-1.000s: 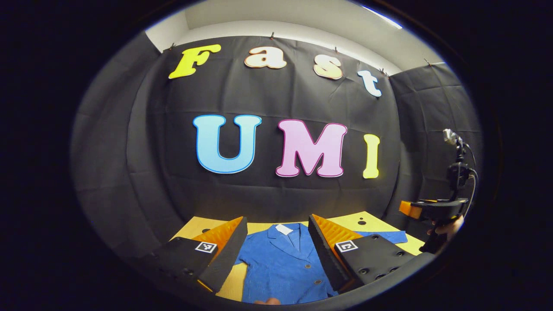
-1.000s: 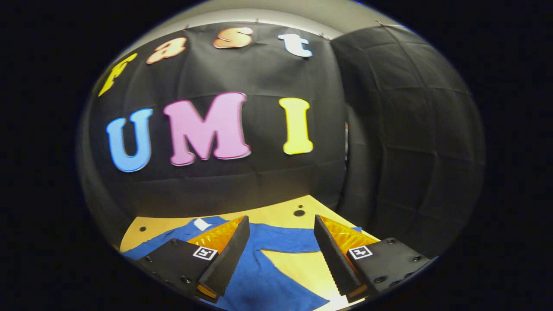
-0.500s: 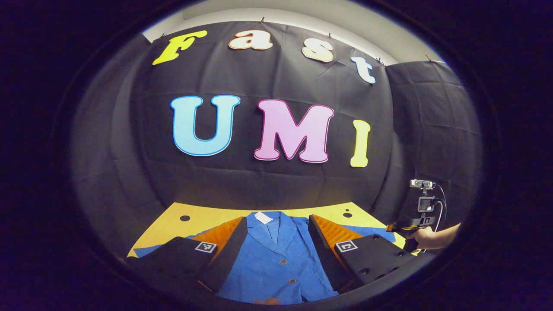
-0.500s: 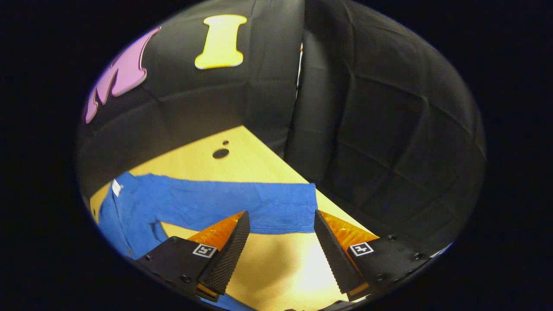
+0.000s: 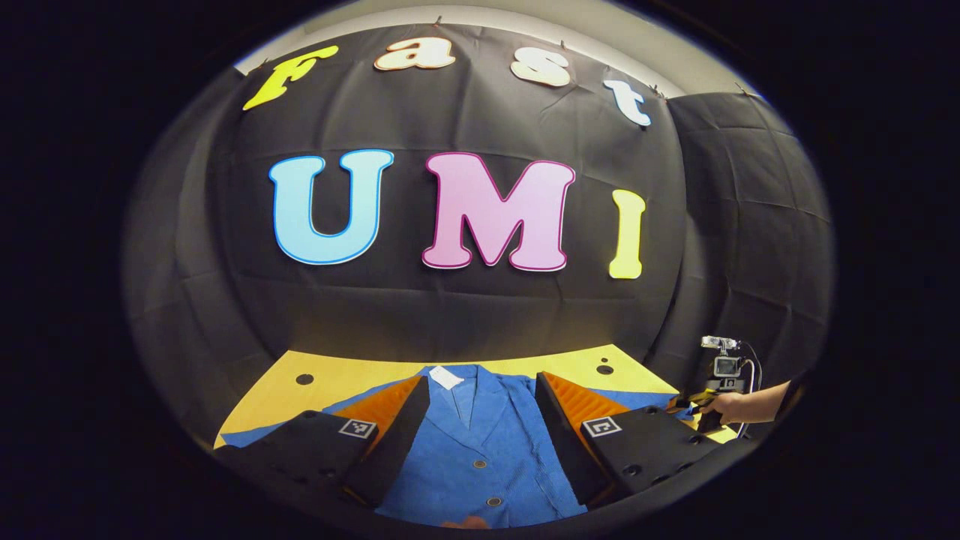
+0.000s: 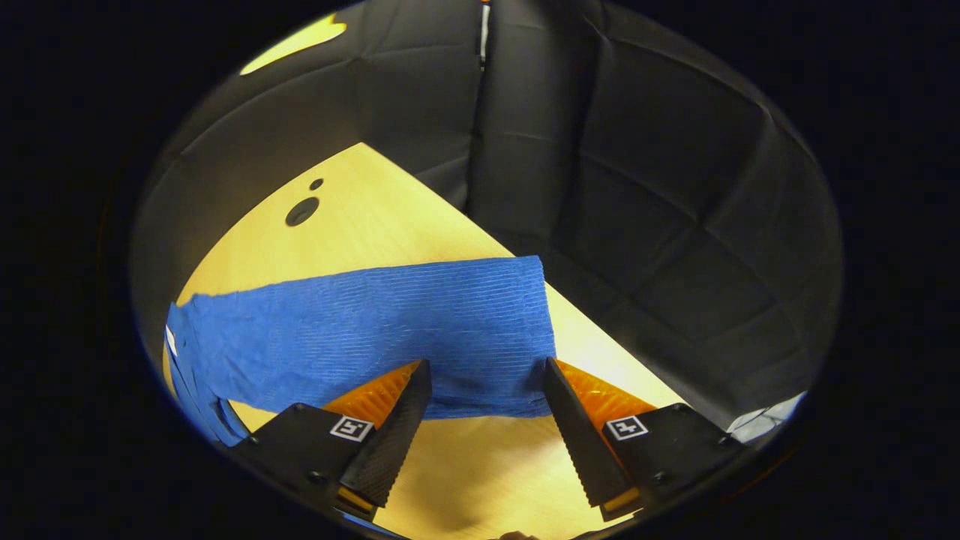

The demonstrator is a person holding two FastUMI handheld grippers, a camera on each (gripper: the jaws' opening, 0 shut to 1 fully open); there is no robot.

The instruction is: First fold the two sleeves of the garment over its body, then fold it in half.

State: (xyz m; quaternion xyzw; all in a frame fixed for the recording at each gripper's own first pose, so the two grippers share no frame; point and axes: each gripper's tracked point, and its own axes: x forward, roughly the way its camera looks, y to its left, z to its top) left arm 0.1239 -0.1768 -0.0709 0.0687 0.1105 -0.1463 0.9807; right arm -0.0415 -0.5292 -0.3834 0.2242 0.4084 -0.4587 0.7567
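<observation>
A blue buttoned garment (image 5: 480, 442) lies flat on the yellow table (image 5: 352, 371), collar and white label toward the far wall. My left gripper (image 5: 480, 424) hangs open over its chest, nothing between the fingers. In the left gripper view the right gripper (image 5: 694, 401), held by a hand, sits low at the table's right side. In the right gripper view one blue sleeve (image 6: 375, 330) stretches across the table (image 6: 375, 217). My right gripper (image 6: 484, 390) stands open just above the sleeve's cuff end, its fingers straddling the lower edge without pressing on it.
The black cloth wall (image 5: 465, 315) closes the far side and the right side (image 6: 637, 225) of the table. Two dark holes (image 6: 301, 211) mark the tabletop beyond the sleeve. The table's right edge (image 6: 600, 337) runs just past the cuff.
The right gripper has tilted down and moved closer to the sleeve's cuff, which now looms larger between its fingers. The left gripper drifted slightly over the garment's chest.
</observation>
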